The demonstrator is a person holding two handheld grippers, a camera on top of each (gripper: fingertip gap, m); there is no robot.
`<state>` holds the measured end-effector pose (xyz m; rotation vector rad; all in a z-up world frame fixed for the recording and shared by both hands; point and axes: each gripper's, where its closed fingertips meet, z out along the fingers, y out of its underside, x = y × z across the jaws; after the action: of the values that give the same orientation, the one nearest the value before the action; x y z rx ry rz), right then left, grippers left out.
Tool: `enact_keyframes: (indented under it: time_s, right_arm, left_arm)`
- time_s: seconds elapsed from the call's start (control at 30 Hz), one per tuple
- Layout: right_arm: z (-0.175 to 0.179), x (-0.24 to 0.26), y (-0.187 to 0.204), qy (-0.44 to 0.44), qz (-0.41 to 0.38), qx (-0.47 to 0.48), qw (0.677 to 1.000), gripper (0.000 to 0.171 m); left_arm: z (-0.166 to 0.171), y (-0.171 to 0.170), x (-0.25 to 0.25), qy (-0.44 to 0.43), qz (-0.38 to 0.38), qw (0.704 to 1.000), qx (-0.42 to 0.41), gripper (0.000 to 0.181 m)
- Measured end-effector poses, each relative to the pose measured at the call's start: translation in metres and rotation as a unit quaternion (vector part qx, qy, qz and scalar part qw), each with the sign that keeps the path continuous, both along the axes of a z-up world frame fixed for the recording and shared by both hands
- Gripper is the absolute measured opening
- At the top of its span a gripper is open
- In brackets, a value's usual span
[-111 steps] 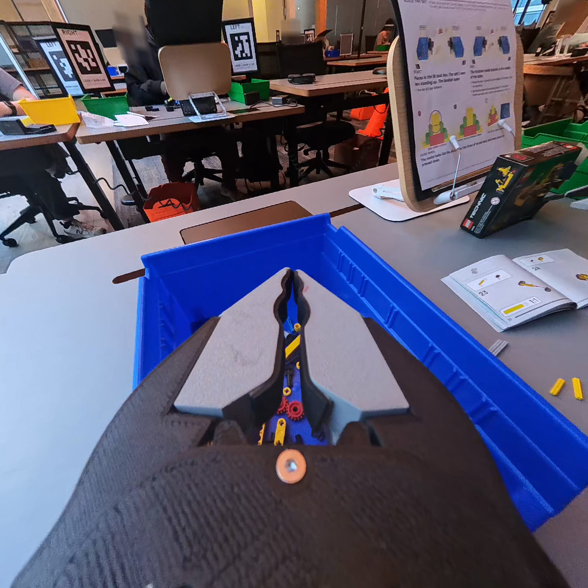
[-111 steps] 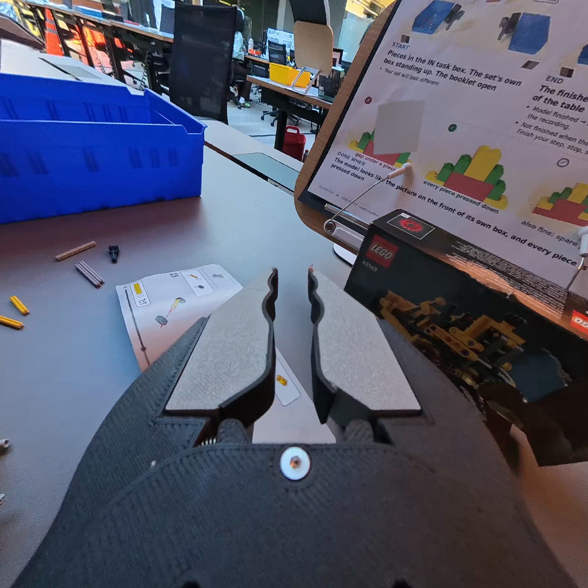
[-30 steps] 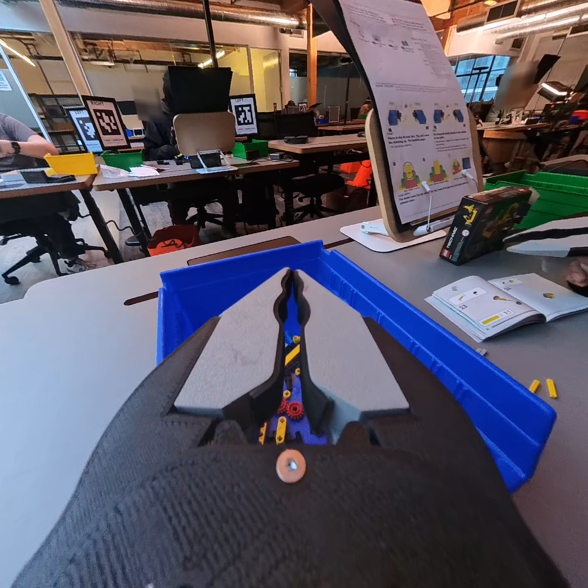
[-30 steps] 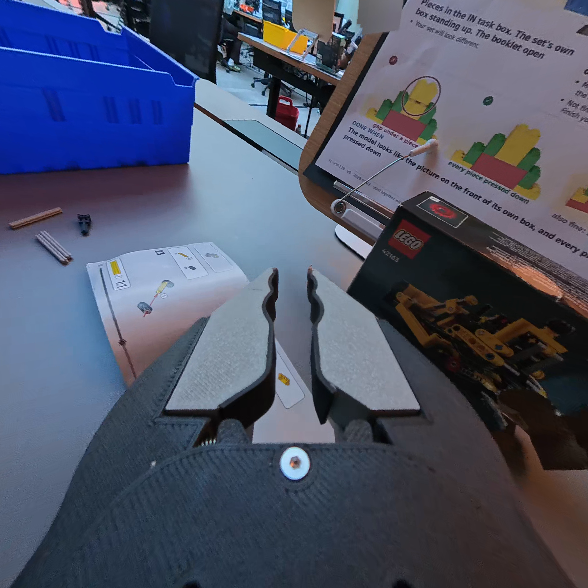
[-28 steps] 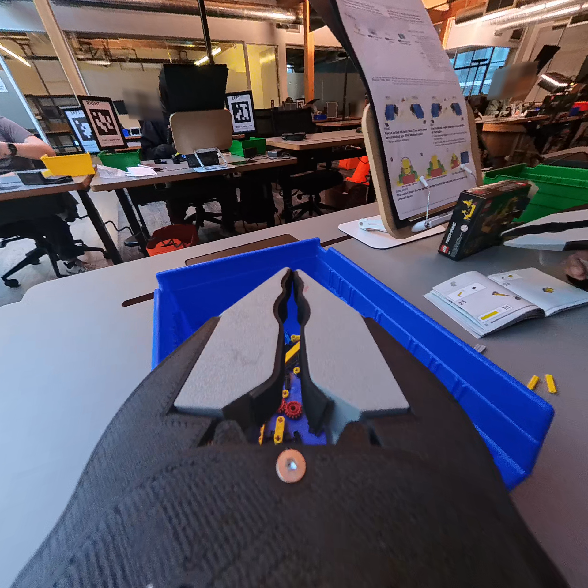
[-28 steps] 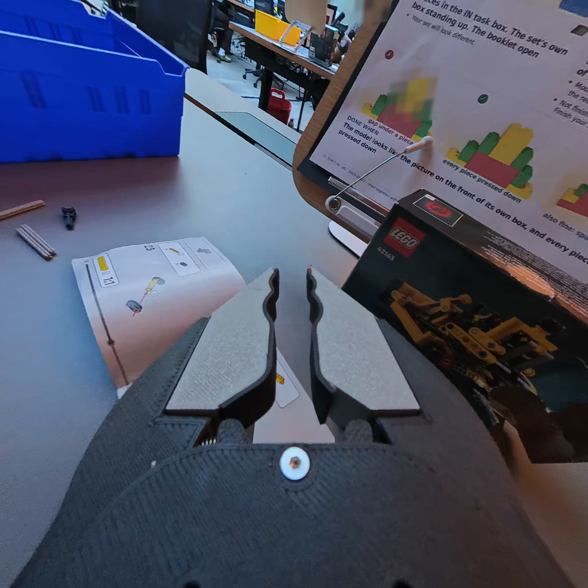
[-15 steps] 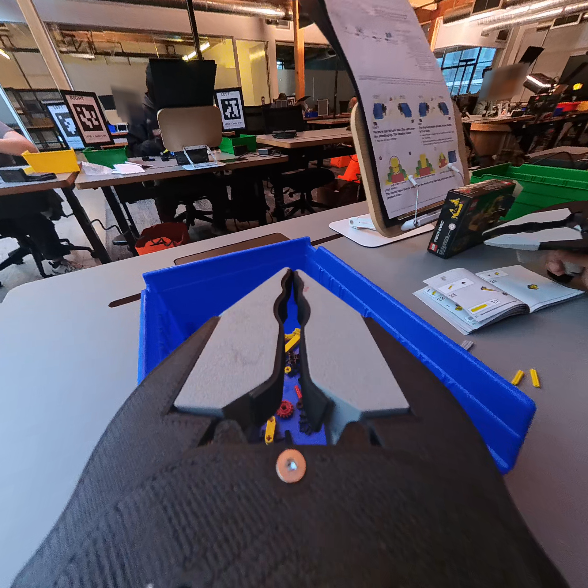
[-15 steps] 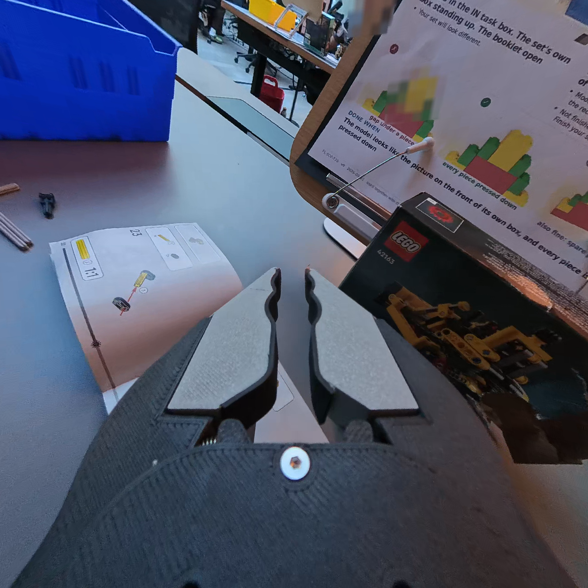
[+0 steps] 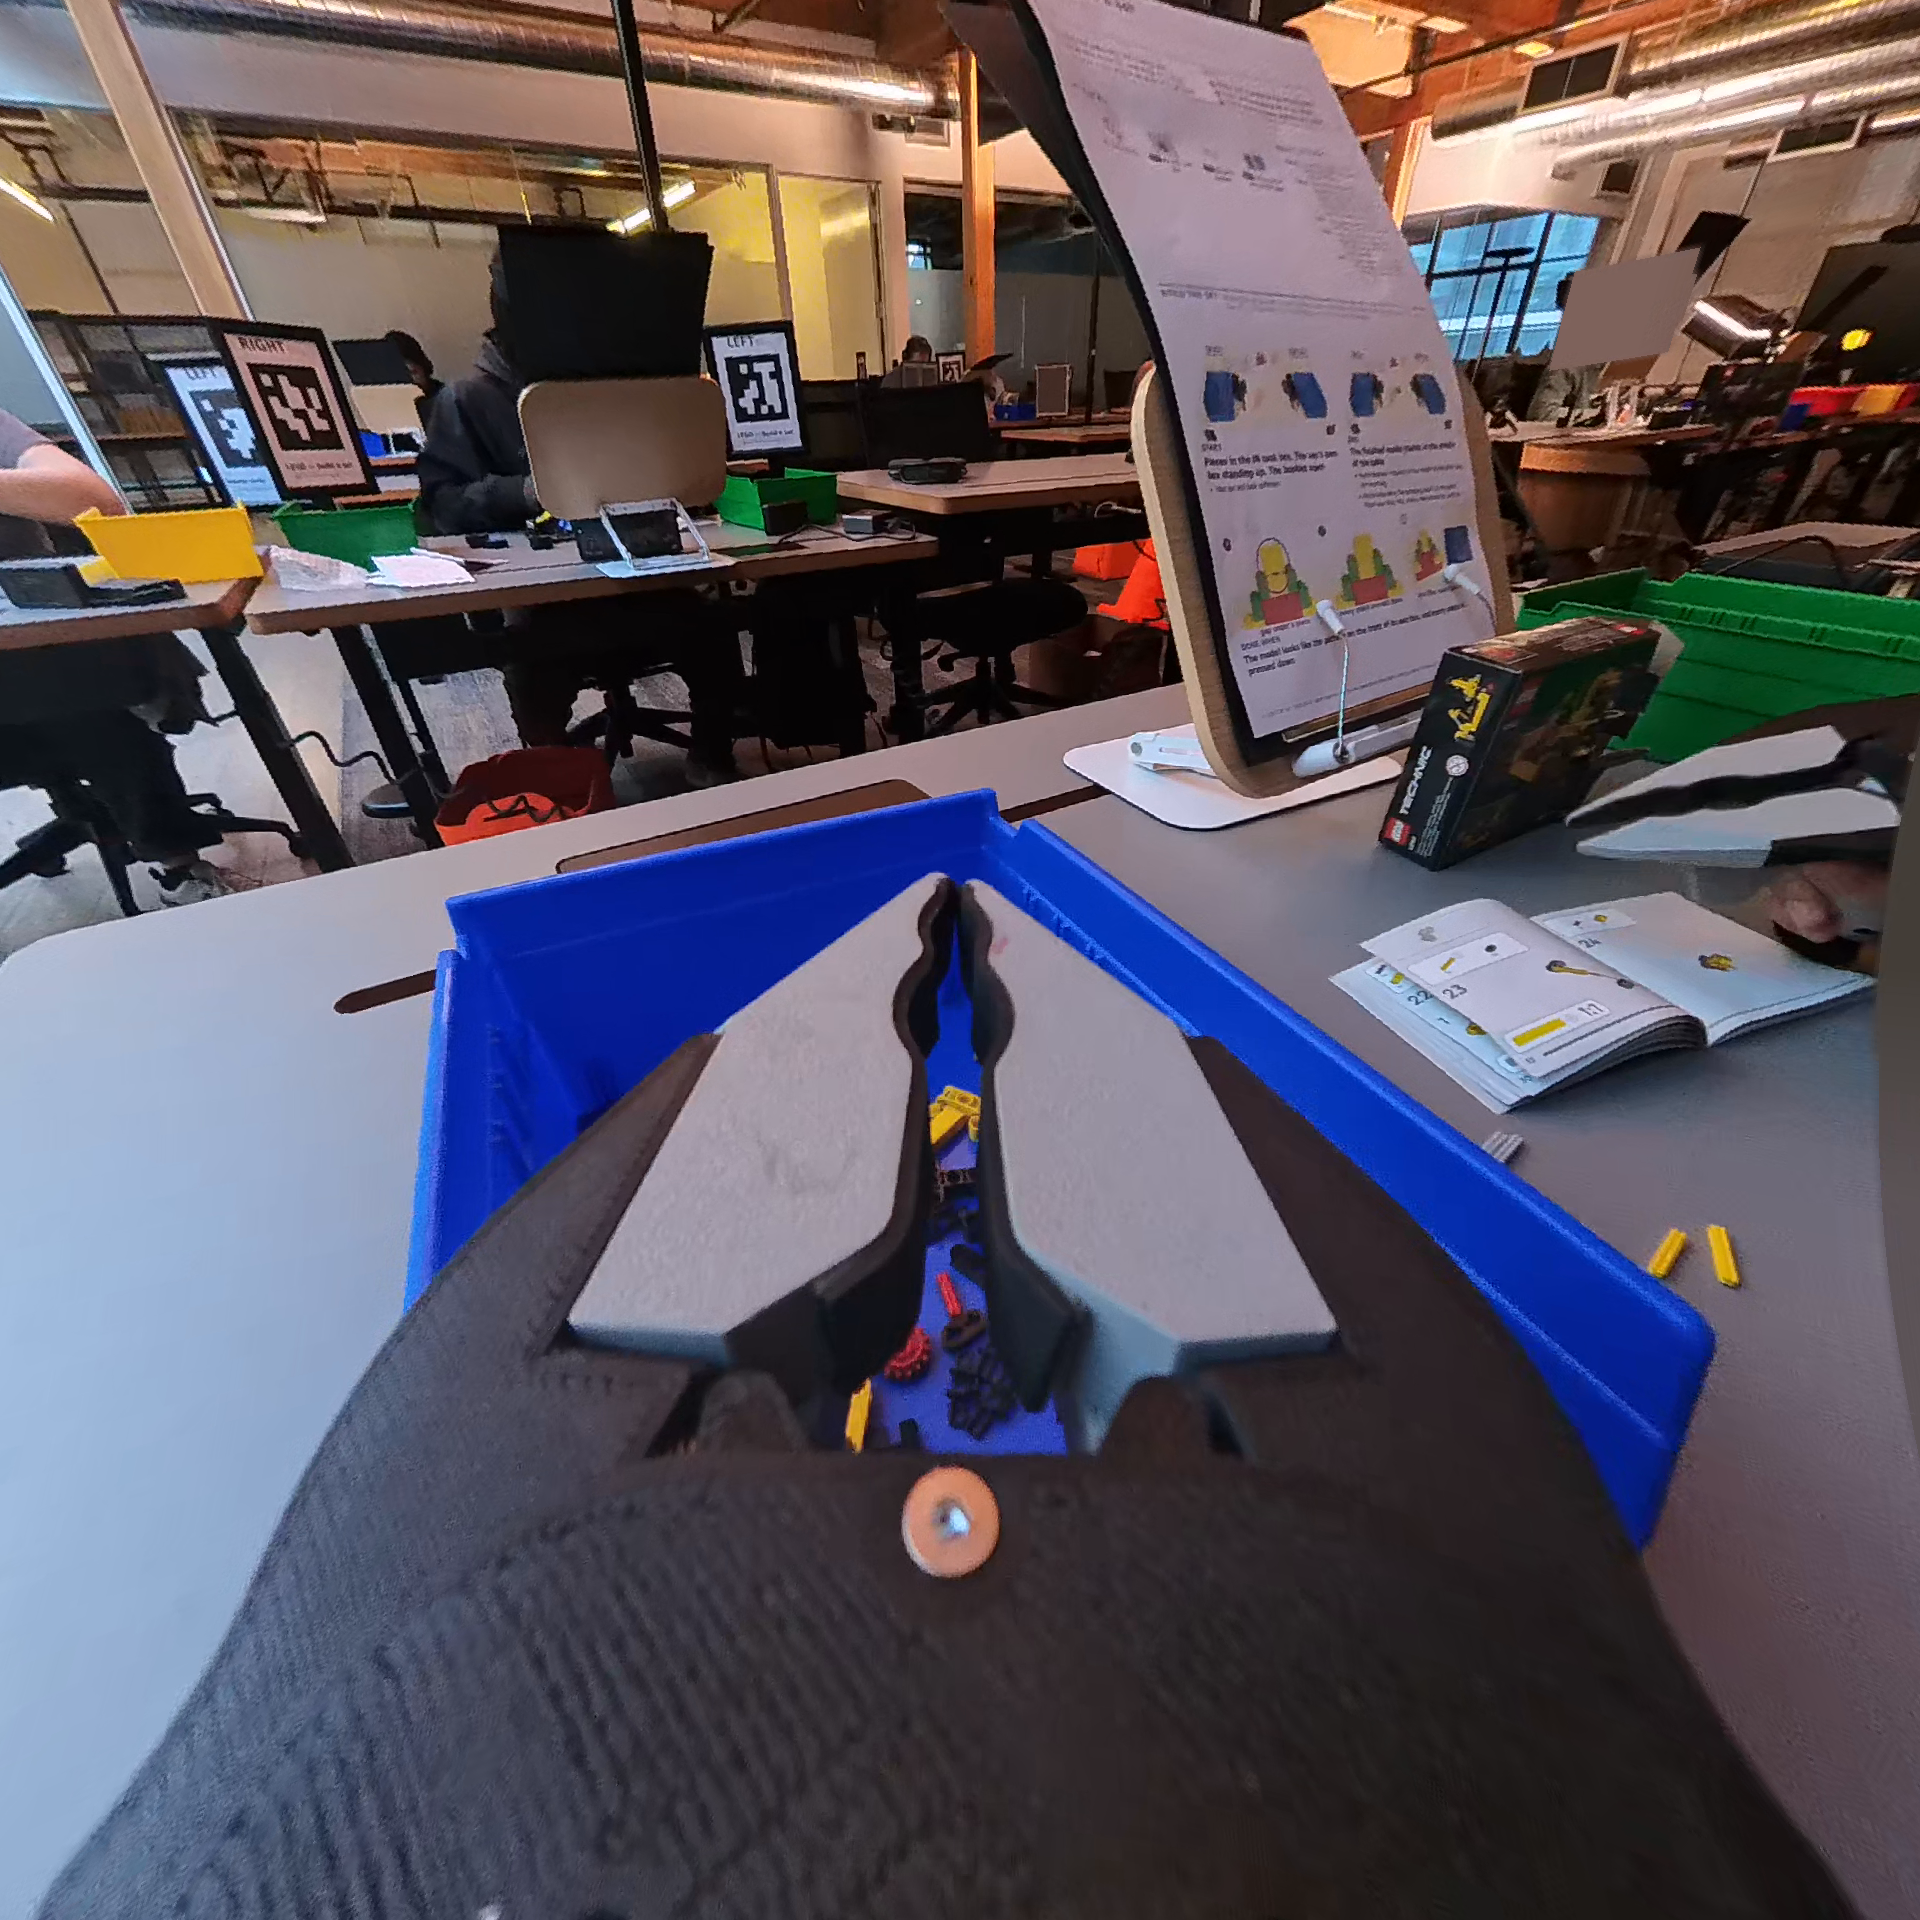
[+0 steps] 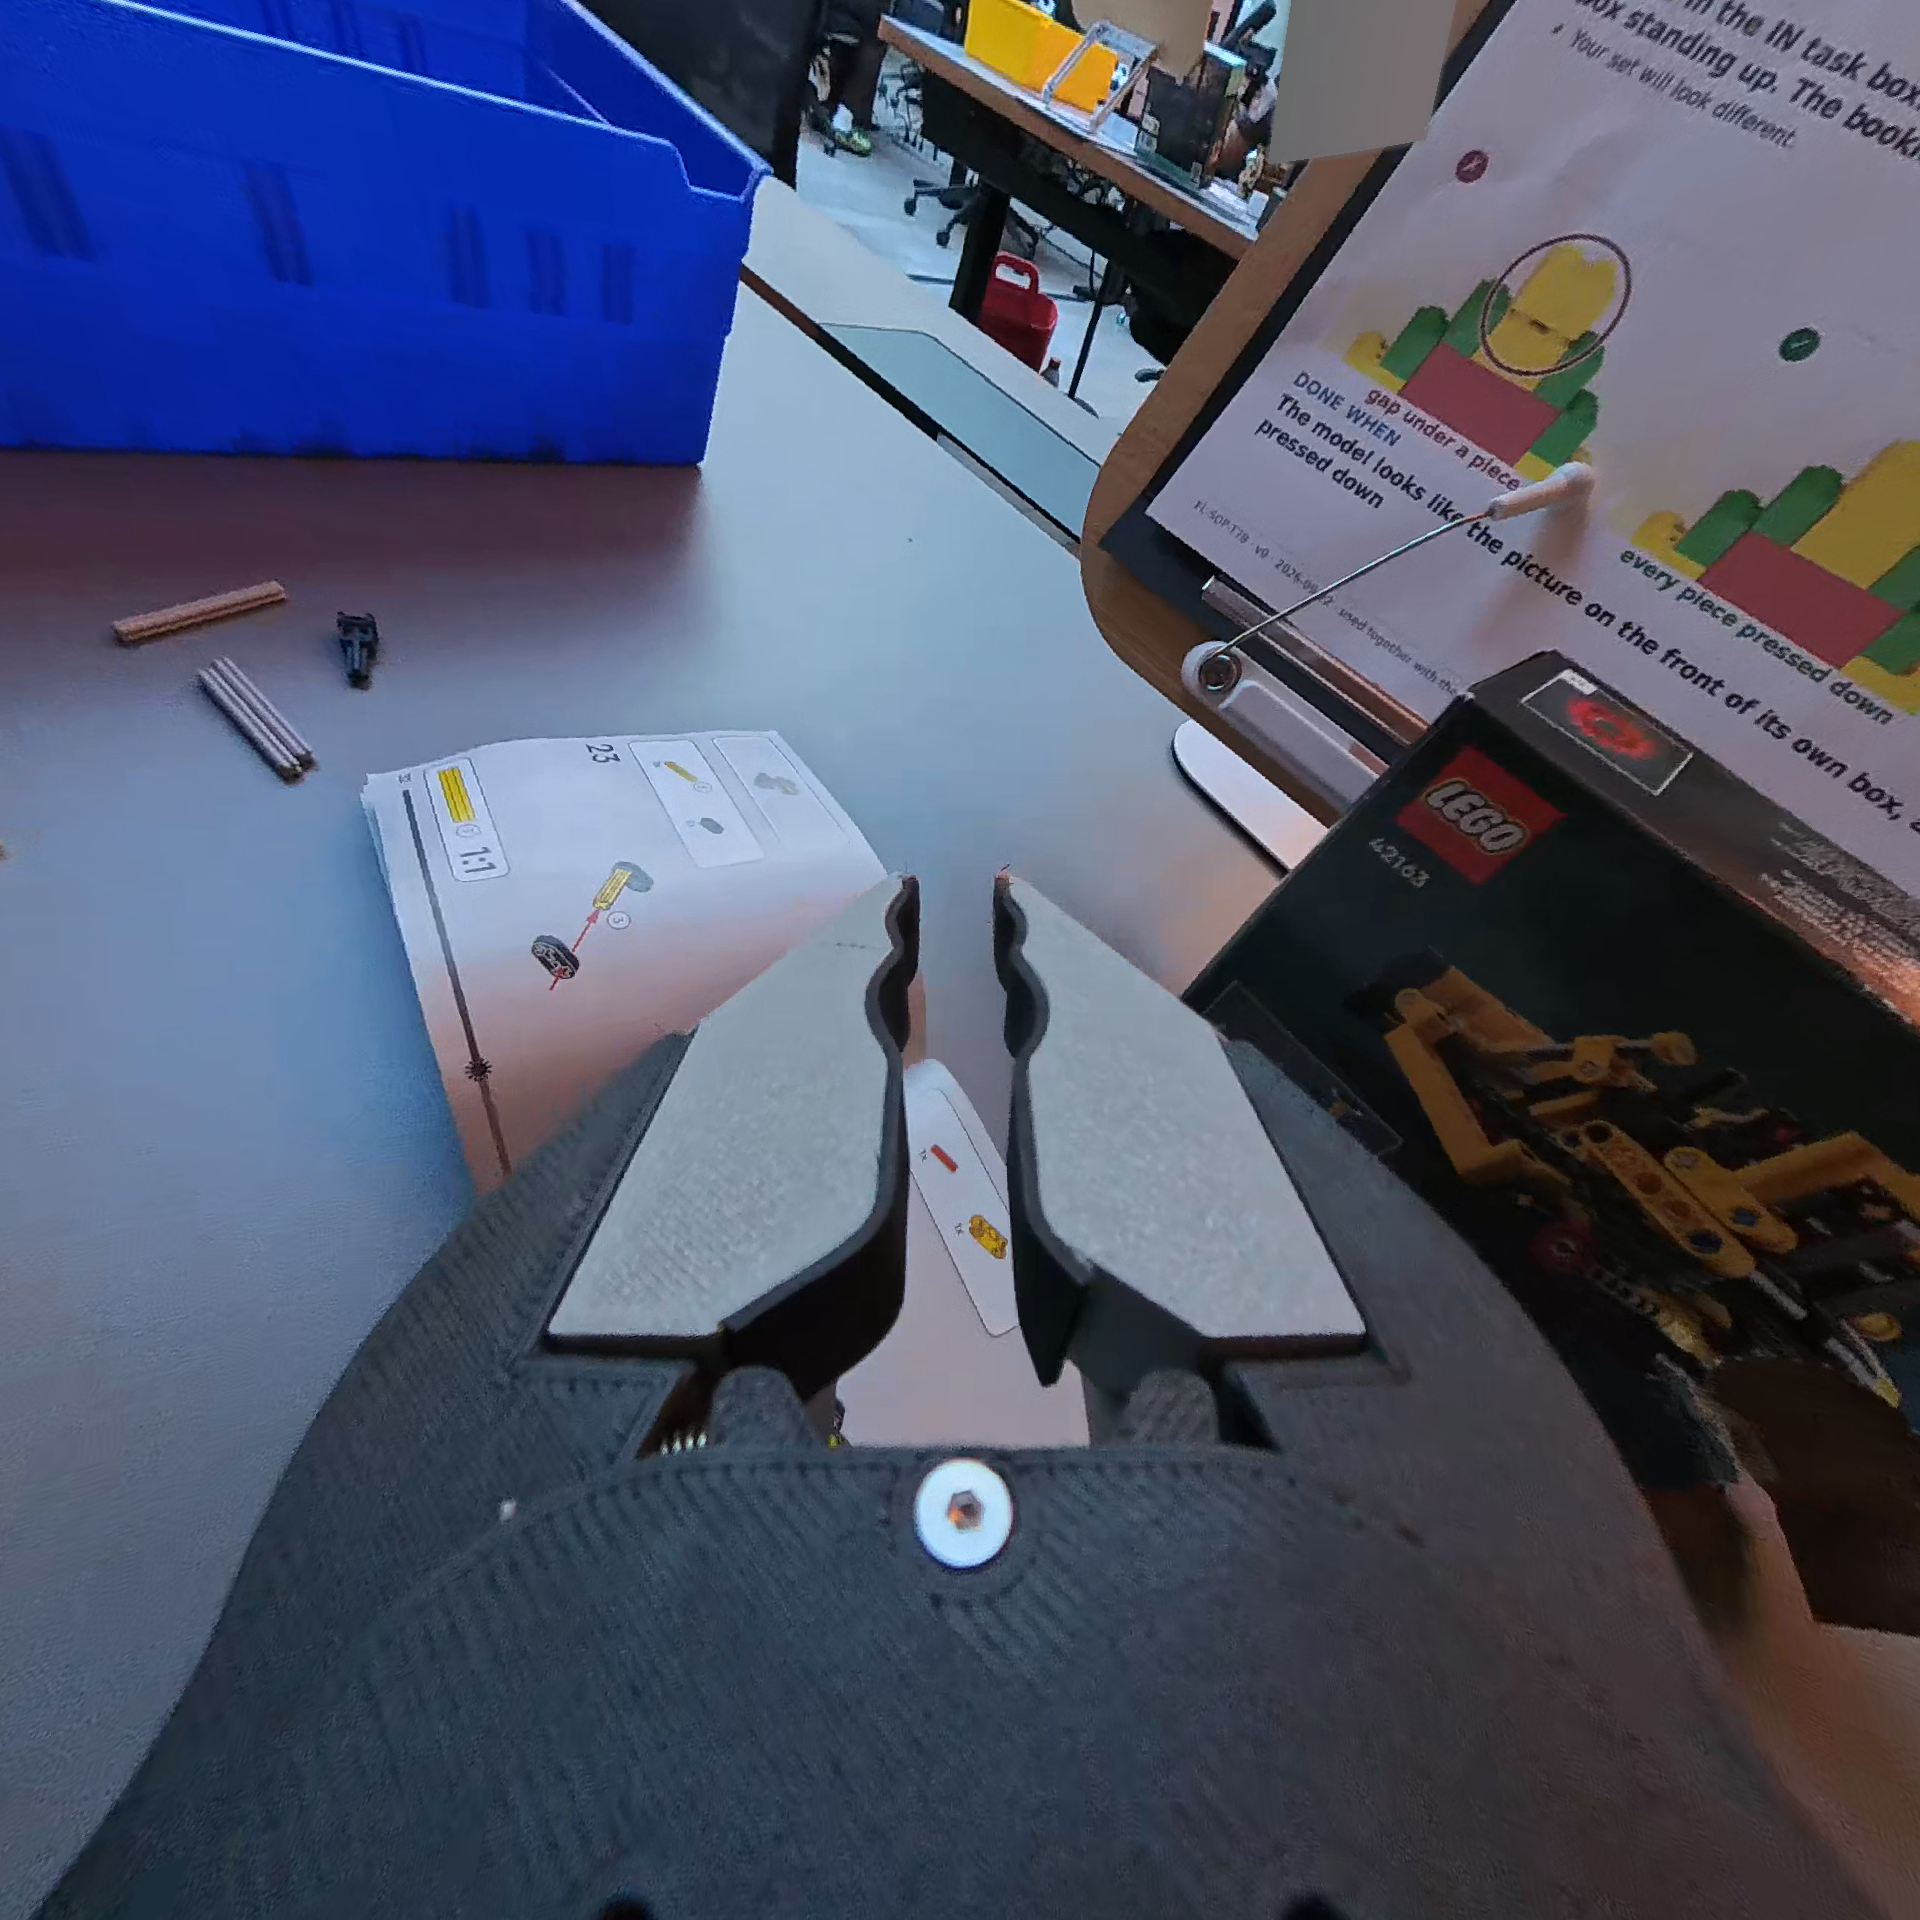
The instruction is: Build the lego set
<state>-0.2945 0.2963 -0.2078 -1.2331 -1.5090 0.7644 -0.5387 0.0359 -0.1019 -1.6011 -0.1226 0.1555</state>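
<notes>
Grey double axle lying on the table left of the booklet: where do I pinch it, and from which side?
Pinch the grey axle pair at mid-length, coming straight down with the right gripper, fingers across its width. It lies flat and slim, clear of the black pin, so probably no side approach works.

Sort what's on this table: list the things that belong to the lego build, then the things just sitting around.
For the build:
blue bin of loose pieces
open instruction booklet
lego box
yellow pins
grey axles
tan axle
black pin

Lying about:
green bin
stand with instruction sheet

Black ribbed printed tongs (image 9: 954, 902) — grey flat pads (image 10: 748, 1164), wavy black inner edges, one silver screw (image 10: 962, 1511).
</notes>
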Motion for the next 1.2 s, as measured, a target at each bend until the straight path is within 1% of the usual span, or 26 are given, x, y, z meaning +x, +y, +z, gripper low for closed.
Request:
enact_keyframes:
  time_s: [0.2,0.43,0.83,1.03,1.1,1.2]
  right_arm:
    - [0.002,0.003,0.002,0.008,-0.001,-0.028,1.000,0.010]
    - [0.006,0.010,-0.003,0.019,0.008,-0.048,0.999,0.010]
    - [0.000,0.003,-0.011,0.004,0.024,-0.041,0.999,0.009]
    - [0.000,0.000,-0.006,0.004,0.016,-0.039,0.999,0.009]
    - [0.001,0.003,-0.005,0.008,0.013,-0.045,0.999,0.009]
    - [0.007,0.010,-0.007,0.021,0.014,-0.053,0.998,0.009]
  left_arm:
    - [-0.005,0.004,0.002,-0.026,-0.016,1.000,0.001,0.000]
    - [-0.002,0.003,0.005,-0.014,-0.012,1.000,-0.007,0.000]
    - [0.001,-0.002,0.000,-0.025,-0.001,1.000,0.011,0.000]
    - [-0.010,0.005,0.006,-0.047,-0.029,0.998,0.001,0.000]
    - [-0.010,0.001,0.006,-0.047,-0.025,0.999,0.007,0.000]
    - [0.001,-0.010,0.004,-0.044,-0.017,0.998,0.032,0.000]
